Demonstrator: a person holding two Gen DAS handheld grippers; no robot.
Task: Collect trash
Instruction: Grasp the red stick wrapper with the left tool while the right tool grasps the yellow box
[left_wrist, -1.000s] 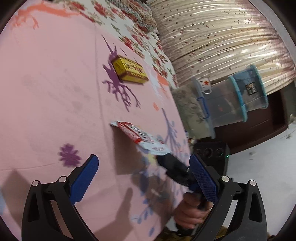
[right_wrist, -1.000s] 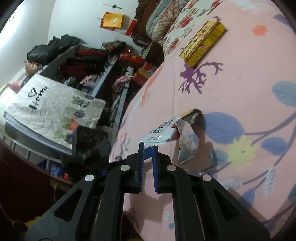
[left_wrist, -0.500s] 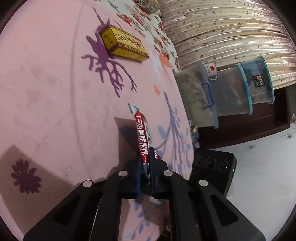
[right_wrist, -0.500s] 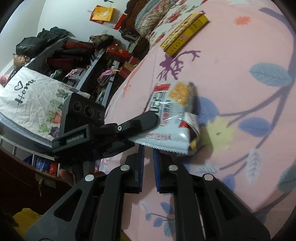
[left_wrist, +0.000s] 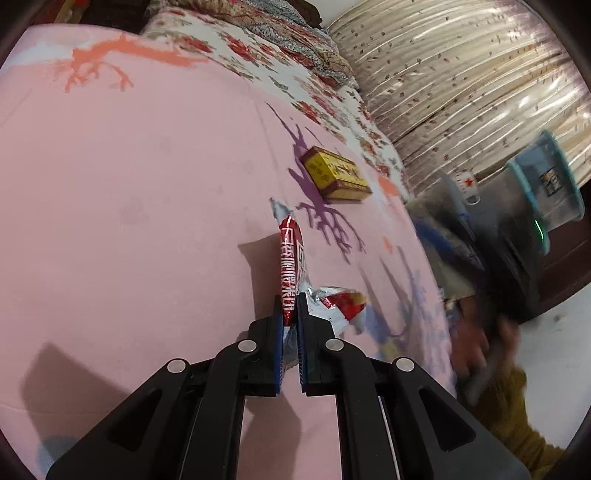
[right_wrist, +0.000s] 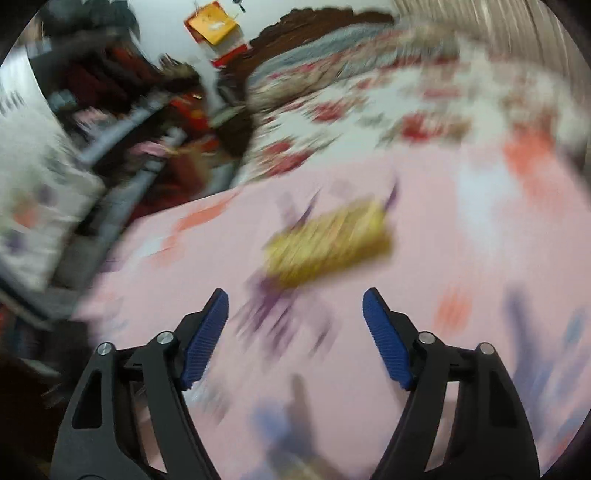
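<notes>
My left gripper (left_wrist: 290, 308) is shut on a red and white snack wrapper (left_wrist: 290, 258), which stands on edge above the pink bed sheet (left_wrist: 147, 221). A crumpled part of the wrapper (left_wrist: 340, 302) hangs to the right of the jaws. A yellow box (left_wrist: 336, 179) lies further up the sheet. My right gripper (right_wrist: 295, 321) is open and empty above the sheet, with the yellow box (right_wrist: 328, 245) ahead of it; that view is badly blurred.
Clear plastic storage bins (left_wrist: 543, 192) stand beside the bed under a curtain (left_wrist: 461, 74). A flowered quilt (left_wrist: 295, 55) lies at the bed's head. Cluttered shelves (right_wrist: 129, 122) stand left of the bed. The person's hand (left_wrist: 480, 343) shows blurred at the right.
The right gripper has opened, let go of the wrapper and swung fast toward the yellow box. The left gripper keeps its hold on the wrapper.
</notes>
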